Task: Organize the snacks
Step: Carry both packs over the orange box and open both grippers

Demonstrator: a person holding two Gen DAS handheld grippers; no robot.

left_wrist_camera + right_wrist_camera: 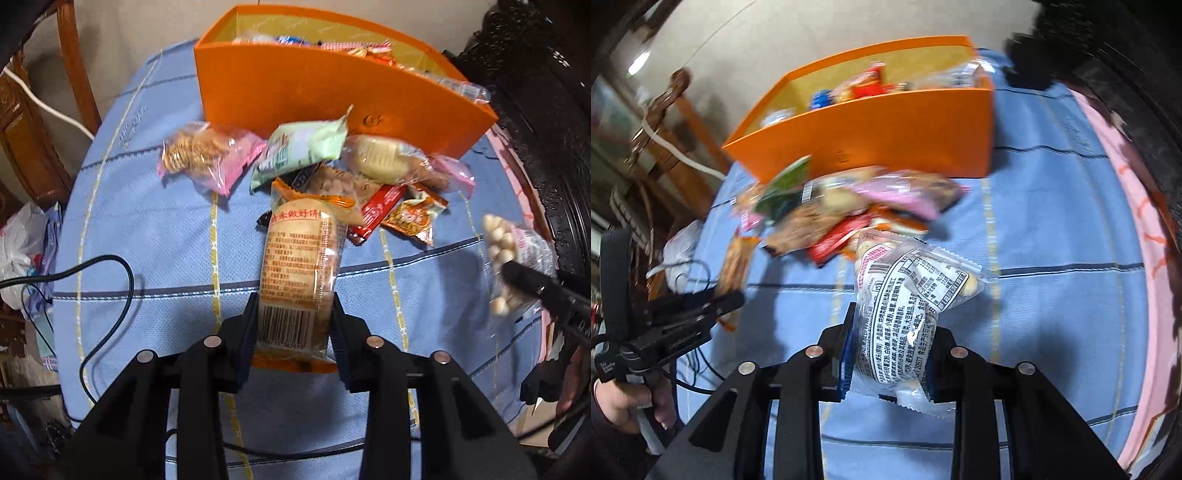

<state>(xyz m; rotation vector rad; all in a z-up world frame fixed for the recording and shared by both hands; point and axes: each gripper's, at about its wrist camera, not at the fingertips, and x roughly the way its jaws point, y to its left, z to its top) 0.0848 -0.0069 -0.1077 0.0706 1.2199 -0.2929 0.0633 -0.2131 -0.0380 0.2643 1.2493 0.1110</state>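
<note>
My left gripper (295, 301) is shut on a long rice-cake packet (301, 254) with orange ends and a barcode, held above the blue cloth. In the right wrist view the same gripper (714, 306) shows at the left with that packet (735, 262). My right gripper (894, 325) is shut on a clear packet of small round biscuits (912, 284) with a white printed label. That gripper (532, 286) and its packet (500, 247) appear at the right edge of the left wrist view. An open orange box (332, 96) (886, 144) with several snacks inside stands at the back. A loose pile of snack packets (332, 166) (849, 206) lies in front of it.
The table wears a blue checked cloth (147, 240) with a pink edge (1137, 229) on the right. A black cable (122, 280) runs over its left side. A wooden chair (77, 74) stands at the left, dark carved furniture (535, 92) at the right.
</note>
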